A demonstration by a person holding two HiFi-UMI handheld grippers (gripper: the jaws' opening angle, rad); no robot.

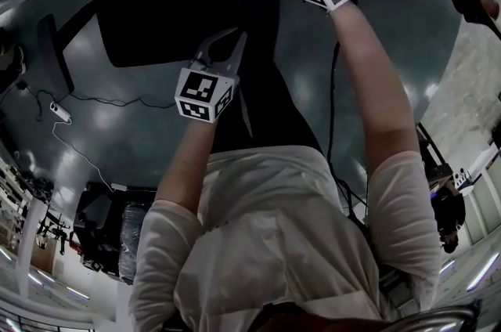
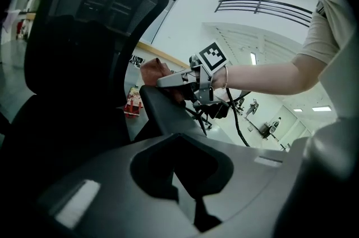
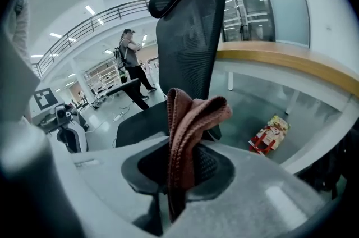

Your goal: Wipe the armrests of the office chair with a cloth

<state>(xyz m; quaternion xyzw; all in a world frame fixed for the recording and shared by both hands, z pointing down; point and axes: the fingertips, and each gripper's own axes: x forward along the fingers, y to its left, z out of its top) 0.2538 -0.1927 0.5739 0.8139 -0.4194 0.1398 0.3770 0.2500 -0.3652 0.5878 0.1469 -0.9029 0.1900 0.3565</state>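
Your right gripper [image 3: 175,200] is clamping its jaws on the reddish-brown knitted cloth [image 3: 188,130]. The cloth is standing up out of them, with its folded top flopping over to the right. Your left gripper [image 2: 188,197] is holding its jaws together on nothing and is hovering beside the chair. From the left gripper view, the cloth is sitting at the far end of the dark padded armrest [image 2: 165,113] of the black mesh-backed office chair [image 3: 190,29]. It looks to be touching the pad, though the dim light is making that hard to confirm.

The likeliest trouble, I judge, is that you are pinching only the cloth's lower edge. A drag along the pad could bunch the loose fold or pull the cloth free. The chair may also shift under a sideways push, since nothing is steadying it.

The cloth's long axis is running along the jaws, pointing away from you. The armrest's long axis is running front to back beside the seat, so wiping along it suits best.
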